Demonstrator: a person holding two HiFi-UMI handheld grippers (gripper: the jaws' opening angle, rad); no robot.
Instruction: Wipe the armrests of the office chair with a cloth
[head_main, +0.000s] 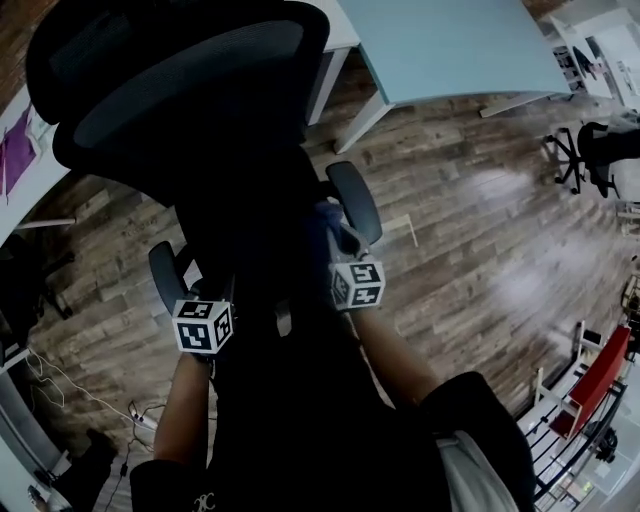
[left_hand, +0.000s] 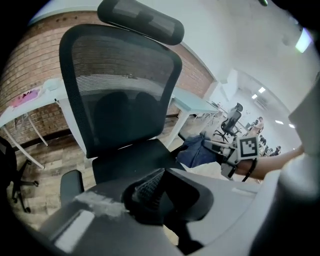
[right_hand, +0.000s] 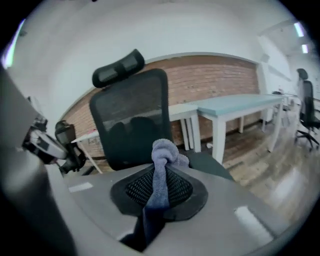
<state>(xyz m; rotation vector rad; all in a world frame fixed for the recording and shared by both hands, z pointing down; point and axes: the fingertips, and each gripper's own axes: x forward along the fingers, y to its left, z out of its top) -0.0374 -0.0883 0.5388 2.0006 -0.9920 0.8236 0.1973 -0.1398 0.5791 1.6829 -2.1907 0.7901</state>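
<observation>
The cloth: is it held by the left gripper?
No, the blue cloth is pinched between the jaws of the right gripper.

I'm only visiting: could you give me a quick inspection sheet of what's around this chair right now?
Surface: wood plank floor; no worktop in use.
Job's things: black office chair with right armrest and left armrest; blue cloth close beside the right armrest.
Clutter: nothing seen on the chair.
Grippers: right gripper shut on the cloth; left gripper shut, empty.
Cables: white cable on the floor at left.
Surroundings: light blue table, brick wall, second chair.
</observation>
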